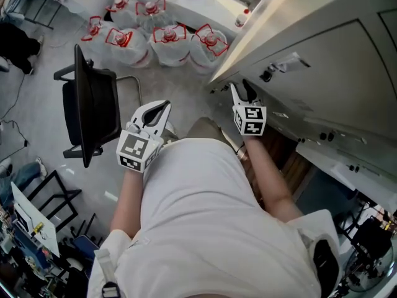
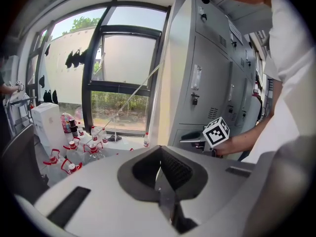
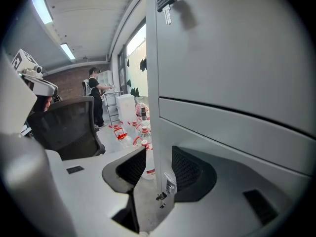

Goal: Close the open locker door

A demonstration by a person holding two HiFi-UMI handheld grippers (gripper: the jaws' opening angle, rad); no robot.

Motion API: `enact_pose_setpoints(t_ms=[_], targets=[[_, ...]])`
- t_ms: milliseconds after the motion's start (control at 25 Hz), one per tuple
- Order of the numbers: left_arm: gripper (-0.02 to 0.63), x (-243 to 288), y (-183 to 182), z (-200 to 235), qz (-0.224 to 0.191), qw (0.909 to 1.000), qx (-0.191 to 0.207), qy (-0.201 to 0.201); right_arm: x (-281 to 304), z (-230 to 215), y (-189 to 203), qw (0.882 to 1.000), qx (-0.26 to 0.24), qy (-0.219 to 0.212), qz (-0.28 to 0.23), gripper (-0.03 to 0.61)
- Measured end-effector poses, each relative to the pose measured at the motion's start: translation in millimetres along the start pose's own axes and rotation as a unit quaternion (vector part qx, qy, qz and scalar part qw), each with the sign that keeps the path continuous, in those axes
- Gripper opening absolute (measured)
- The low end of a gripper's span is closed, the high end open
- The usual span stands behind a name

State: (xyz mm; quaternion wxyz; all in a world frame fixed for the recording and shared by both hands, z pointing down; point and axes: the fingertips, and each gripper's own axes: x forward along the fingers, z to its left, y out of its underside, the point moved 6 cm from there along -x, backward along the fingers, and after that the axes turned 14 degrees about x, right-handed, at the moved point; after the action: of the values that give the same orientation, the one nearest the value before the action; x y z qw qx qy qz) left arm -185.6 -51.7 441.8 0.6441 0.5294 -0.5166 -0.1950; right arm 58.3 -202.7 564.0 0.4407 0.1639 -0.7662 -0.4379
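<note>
A: What takes up most of the scene?
B: The grey locker bank [image 1: 335, 73] on the person's right. The locker door [image 3: 237, 147] is low down in its end column, on the window side.
A: And out on the floor?
B: A black office chair [image 1: 90, 107] to the person's left, with a cluster of red-handled water jugs [image 1: 170, 42] beyond it.
A: The tools?
B: The right hand-held gripper [image 1: 242, 93] has its jaws wide. The door's free edge stands between them, with a gap showing on the room side. The left hand-held gripper [image 1: 162, 109] hangs in the air in front of the person, jaws together, nothing in them.
A: Anything smaller?
B: A key [image 3: 166, 6] hangs from a lock higher up that edge, and a small latch [image 3: 168, 186] sits right between the right jaws.
</note>
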Motion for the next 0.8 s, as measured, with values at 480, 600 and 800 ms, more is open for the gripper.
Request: enact_pose_setpoints(t_ms=[480, 600, 800], targets=[[0.003, -11.0, 3.4, 3.6, -0.002, 0.9999, -0.007, -0.012, -0.9, 13.9, -4.5, 1.000, -0.005, -0.016, 0.002, 0.169], [0.003, -10.7, 0.6, 5.0, -0.008, 0.9999, -0.004, -0.005, -10.6, 23.4, -11.4, 1.000, 0.000, -0.020, -0.008, 0.169], [0.003, -4.7, -5.4, 6.0, -0.022, 0.9996, 0.004, 0.015, -32.5, 37.0, -20.6, 0.999, 0.007, -0.030, -0.024, 0.166]])
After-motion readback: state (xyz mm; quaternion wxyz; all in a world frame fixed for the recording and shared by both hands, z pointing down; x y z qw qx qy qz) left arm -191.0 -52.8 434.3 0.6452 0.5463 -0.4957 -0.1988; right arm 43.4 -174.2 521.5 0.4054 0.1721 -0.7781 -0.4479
